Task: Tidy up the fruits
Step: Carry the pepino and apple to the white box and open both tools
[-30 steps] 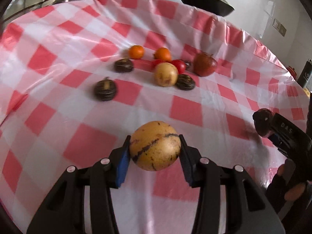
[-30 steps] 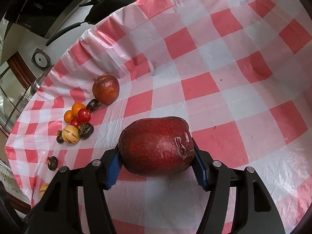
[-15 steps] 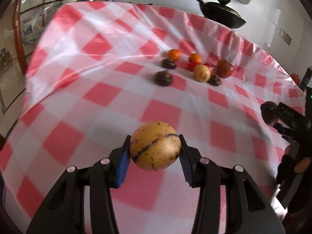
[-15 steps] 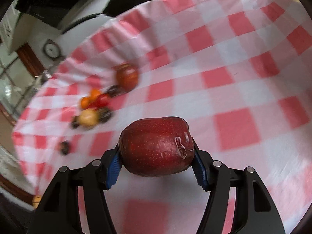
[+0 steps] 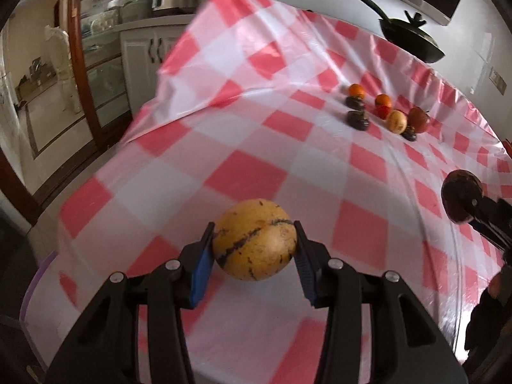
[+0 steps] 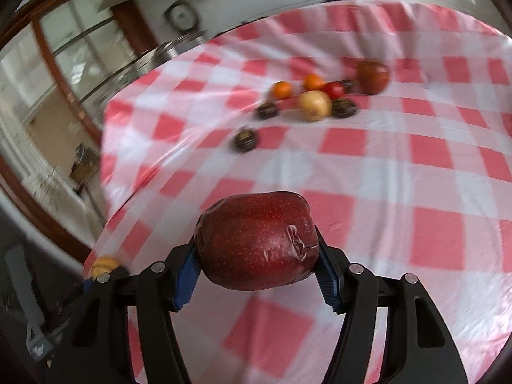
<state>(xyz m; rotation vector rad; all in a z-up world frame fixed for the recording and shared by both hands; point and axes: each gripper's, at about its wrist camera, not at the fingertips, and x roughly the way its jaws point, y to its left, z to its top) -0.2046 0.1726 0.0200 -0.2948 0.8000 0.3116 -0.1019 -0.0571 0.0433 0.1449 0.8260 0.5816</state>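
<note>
Red-and-white checked tablecloth (image 5: 243,172) covers the whole table under us, and each of our two tongs carries a fruit clear of it; the left gripper (image 5: 254,254) is clamped on a round yellow fruit (image 5: 254,240) with dark streaks, its blue pads pressing both sides; the right gripper (image 6: 256,265) is clamped the same way on a dark red apple (image 6: 257,240), whose wider side runs across from pad to pad. Neither fruit touches the cloth, as far as we can judge.

What the coming move turns on is where the gathered fruit (image 6: 315,96) lies from us; it sits well ahead on the far part of the table, up and to the right in the left wrist view, almost straight ahead in the right one. A second red apple (image 6: 372,75) stands at the right end of that cluster, and a second yellow fruit (image 6: 315,105) in its middle, with small oranges and dark fruits round it; one dark fruit (image 6: 244,140) lies apart, nearer us.

We judge the right hand better lined up with the cluster, so the apple has the straighter path to its mate; the yellow fruit must cross rightward to reach its own.
</note>
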